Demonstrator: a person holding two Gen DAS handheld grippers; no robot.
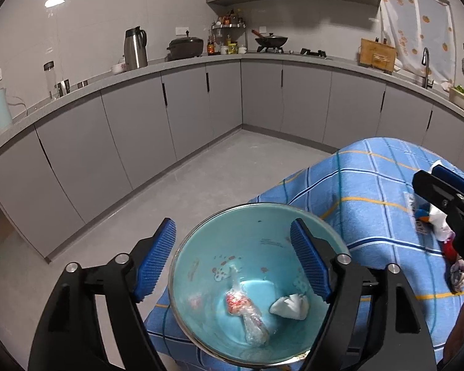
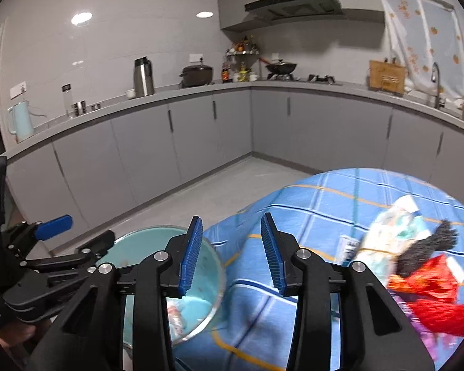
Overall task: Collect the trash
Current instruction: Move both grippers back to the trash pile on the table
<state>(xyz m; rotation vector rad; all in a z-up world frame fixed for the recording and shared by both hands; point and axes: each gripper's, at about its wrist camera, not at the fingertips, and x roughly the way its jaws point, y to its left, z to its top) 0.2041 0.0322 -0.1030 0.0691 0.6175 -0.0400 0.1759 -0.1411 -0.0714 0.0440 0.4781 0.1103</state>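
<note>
Trash (image 1: 247, 306) sits in bowl (image 1: 201, 247); L tool (image 1: 235, 259) released, angled down; R tool (image 2: 230, 253) released, empty.

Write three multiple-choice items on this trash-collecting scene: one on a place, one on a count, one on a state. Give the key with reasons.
1. Where does the crumpled white tissue lie?
A. on the floor
B. inside the blue bin
C. on the kitchen counter

2. How many pieces of trash show inside the bin?
A. two
B. five
C. none

3. How does the left gripper stand?
A. shut on the tissue
B. shut on a red wrapper
C. open, pads off the bin

Key: 1 B, the tissue rests on the bin's bottom. 2 A, the tissue and a clear plastic wrapper lie there. 3 C, its blue pads stand wide either side of the rim, gripping nothing.
</note>
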